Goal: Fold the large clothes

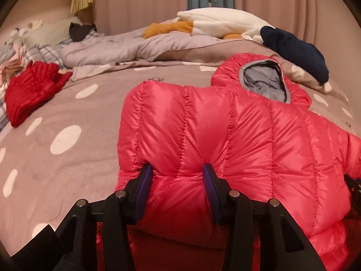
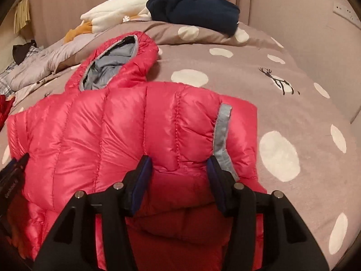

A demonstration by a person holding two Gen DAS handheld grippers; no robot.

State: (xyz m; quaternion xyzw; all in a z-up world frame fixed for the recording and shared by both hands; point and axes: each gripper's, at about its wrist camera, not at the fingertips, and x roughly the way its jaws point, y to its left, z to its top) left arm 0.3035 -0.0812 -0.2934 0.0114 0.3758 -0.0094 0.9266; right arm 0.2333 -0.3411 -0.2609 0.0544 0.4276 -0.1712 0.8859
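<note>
Left wrist view: left gripper [image 1: 177, 178] is pinching a thick roll of the red down jacket [image 1: 225, 131], fingers pressing into puffed fabric at the near fold edge. Jacket is lying on the dotted bedcover [image 1: 67, 140], hood [image 1: 264, 81] pointing away. A smaller red garment [image 1: 31, 90] is sitting well apart, to the side.

Right wrist view: right gripper [image 2: 180, 176] is likewise squeezing the jacket's near edge beside the grey trim strip [image 2: 222, 135]. Navy garment [image 2: 194, 11] is resting near the bed's far end.

Advice: both grips are probably needing to travel level and together, pressing air out, so the slippery fold is landing square.
</note>
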